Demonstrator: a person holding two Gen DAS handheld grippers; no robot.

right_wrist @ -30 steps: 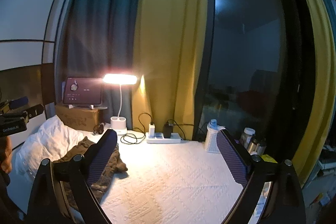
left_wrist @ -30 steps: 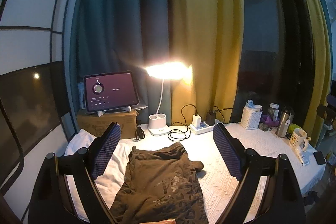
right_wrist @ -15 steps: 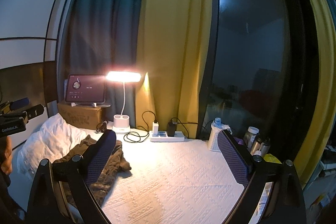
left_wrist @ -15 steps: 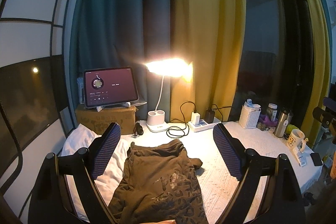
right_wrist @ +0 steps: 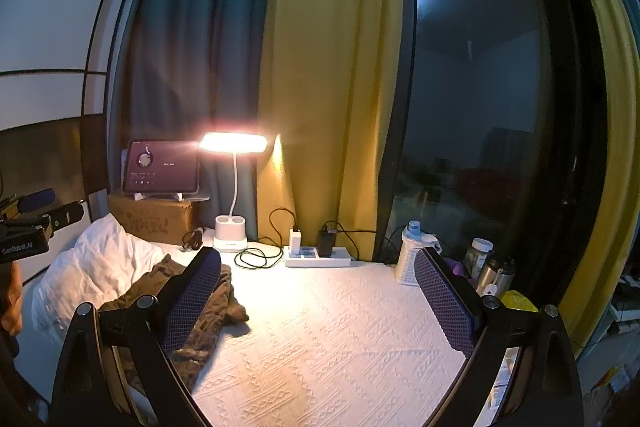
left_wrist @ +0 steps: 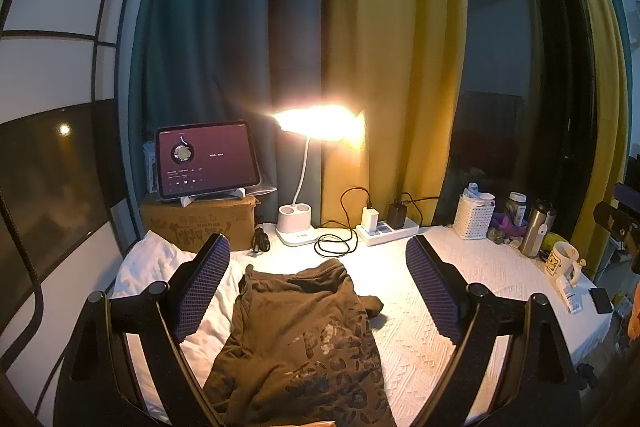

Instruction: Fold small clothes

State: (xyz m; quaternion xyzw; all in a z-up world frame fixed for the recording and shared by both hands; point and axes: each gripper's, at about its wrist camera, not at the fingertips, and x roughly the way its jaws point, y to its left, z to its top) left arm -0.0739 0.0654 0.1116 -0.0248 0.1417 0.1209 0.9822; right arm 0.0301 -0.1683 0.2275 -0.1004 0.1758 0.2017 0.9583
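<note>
**A:** So where was the brown shirt (left_wrist: 304, 339) sitting relative to the two grippers?

**B:** Lying rumpled on the white textured surface (right_wrist: 340, 339), partly over a white pillow (right_wrist: 92, 267) on its left. The left hand-held gripper (left_wrist: 318, 291) was parked right over it, jaws spread wide, nothing between the pads, shirt straight ahead and below. Its long axis ran pretty much along the way the gripper pointed, away toward the desk lamp (left_wrist: 316, 119).

**A:** And the right one?

**B:** The right hand-held gripper (right_wrist: 318, 303) was spread open too, empty, but mostly looking at bare surface. From there the shirt sat off to the left, past its left finger (right_wrist: 192, 299).

**A:** So left goes first?

**B:** My guess, yeah. Left was clearly nearer; right would have to swing leftward to reach an edge.
</note>
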